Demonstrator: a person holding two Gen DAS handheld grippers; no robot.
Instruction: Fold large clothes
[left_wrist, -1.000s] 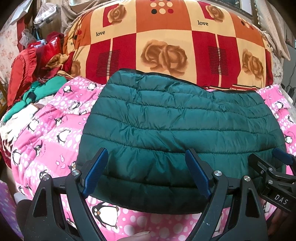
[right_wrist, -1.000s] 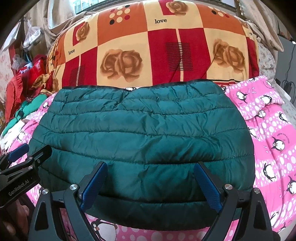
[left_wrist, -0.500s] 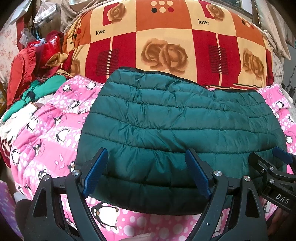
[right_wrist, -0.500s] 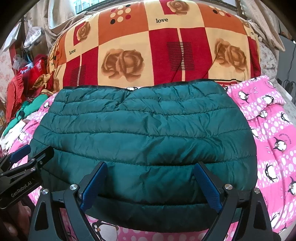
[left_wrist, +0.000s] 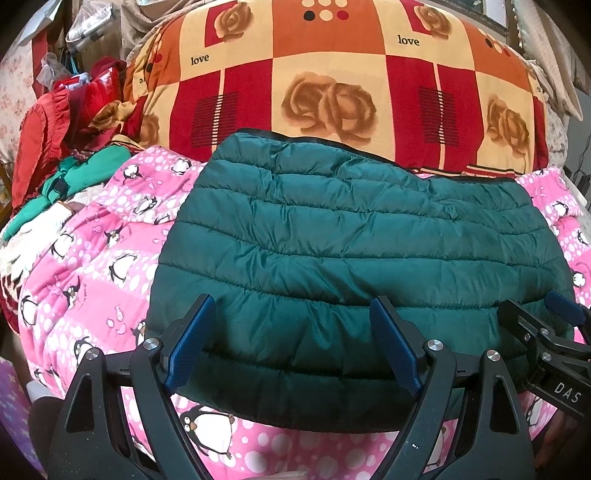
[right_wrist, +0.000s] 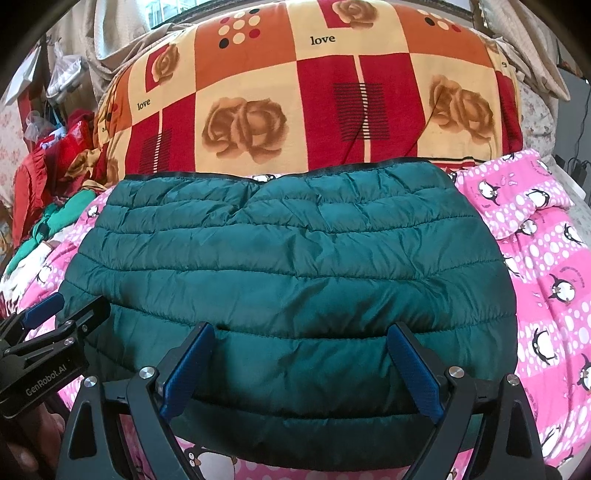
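A dark green quilted puffer jacket (left_wrist: 351, 251) lies folded in a wide rectangle on the pink penguin bedspread (left_wrist: 92, 273); it also fills the right wrist view (right_wrist: 288, 273). My left gripper (left_wrist: 293, 343) is open, its blue pads spread wide over the jacket's near left edge, holding nothing. My right gripper (right_wrist: 301, 363) is open over the near right edge, holding nothing. Each gripper shows at the side of the other's view: the right gripper (left_wrist: 546, 332) and the left gripper (right_wrist: 55, 317).
A large red, orange and cream rose-patterned quilt (left_wrist: 332, 81) is bundled behind the jacket. Red and green clothes (left_wrist: 62, 147) are piled at the far left. Pink bedspread (right_wrist: 546, 266) lies to the right of the jacket.
Both grippers have crept slightly nearer the jacket. The jacket itself has not moved and both grippers stay open.
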